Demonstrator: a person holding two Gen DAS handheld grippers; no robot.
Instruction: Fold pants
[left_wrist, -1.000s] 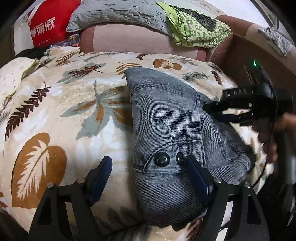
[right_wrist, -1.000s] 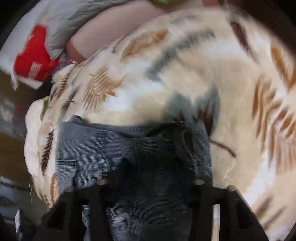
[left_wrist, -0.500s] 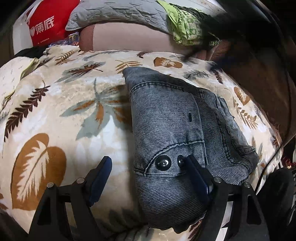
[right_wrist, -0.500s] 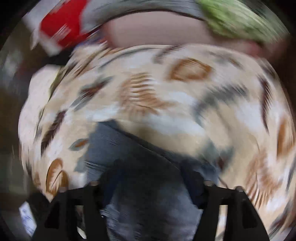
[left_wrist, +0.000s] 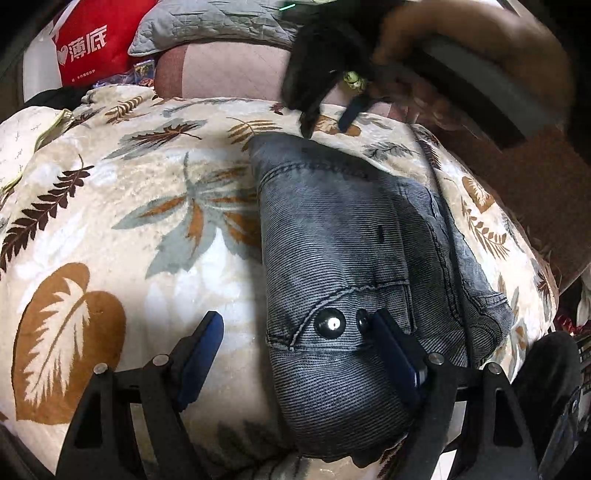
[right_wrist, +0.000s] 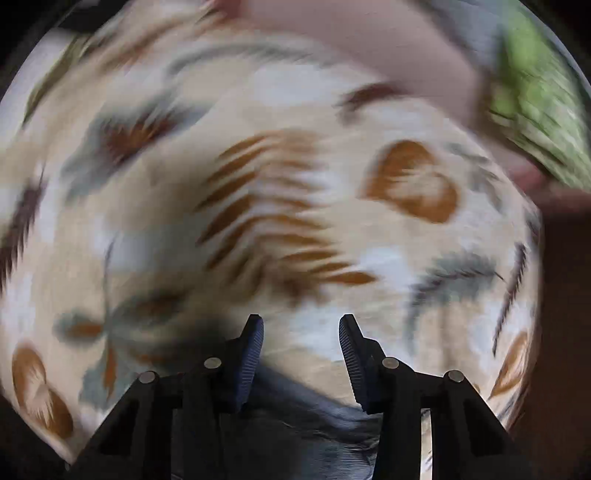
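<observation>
Grey denim pants (left_wrist: 343, 258) lie folded on the leaf-print blanket (left_wrist: 110, 229), their buttoned waistband against one pad of the wide-open left gripper (left_wrist: 295, 343), while the right gripper (right_wrist: 301, 328), jaws just narrowing on nothing, hangs above their far edge.

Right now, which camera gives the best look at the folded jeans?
The left wrist view: the jeans lie sharp and nearly whole on the leaf-print blanket, metal button visible. The right wrist view is motion-blurred and catches only a dark strip of denim at the bottom, behind the right gripper.
</observation>
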